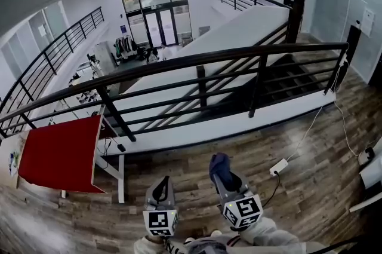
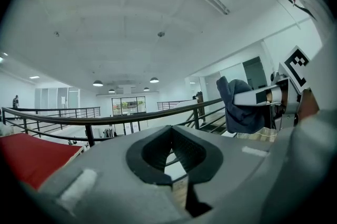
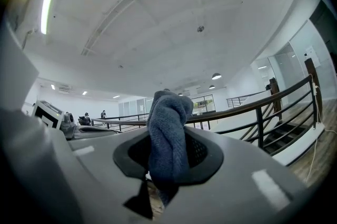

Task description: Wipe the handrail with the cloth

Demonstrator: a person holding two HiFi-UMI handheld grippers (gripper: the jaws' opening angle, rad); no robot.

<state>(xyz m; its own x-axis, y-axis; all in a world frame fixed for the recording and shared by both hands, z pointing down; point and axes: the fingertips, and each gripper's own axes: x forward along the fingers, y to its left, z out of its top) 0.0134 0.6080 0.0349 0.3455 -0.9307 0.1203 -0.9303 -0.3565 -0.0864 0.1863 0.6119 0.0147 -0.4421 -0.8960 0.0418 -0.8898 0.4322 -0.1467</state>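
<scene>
Head view: right gripper (image 1: 222, 171) pinches the blue cloth (image 1: 219, 163), bunched and upright, well short of the black handrail (image 1: 227, 55); probably gripped this way so it can be carried to the rail, wiping not yet begun. Left gripper (image 1: 160, 183) sits just beside it, jaws pressed together on nothing, seemingly spare for now. No readable writing anywhere; only square markers on each marker cube (image 1: 243, 211).

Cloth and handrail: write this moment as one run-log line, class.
right gripper: shut on cloth | left gripper: shut, empty | handrail: untouched, ahead | wiping: not begun
</scene>
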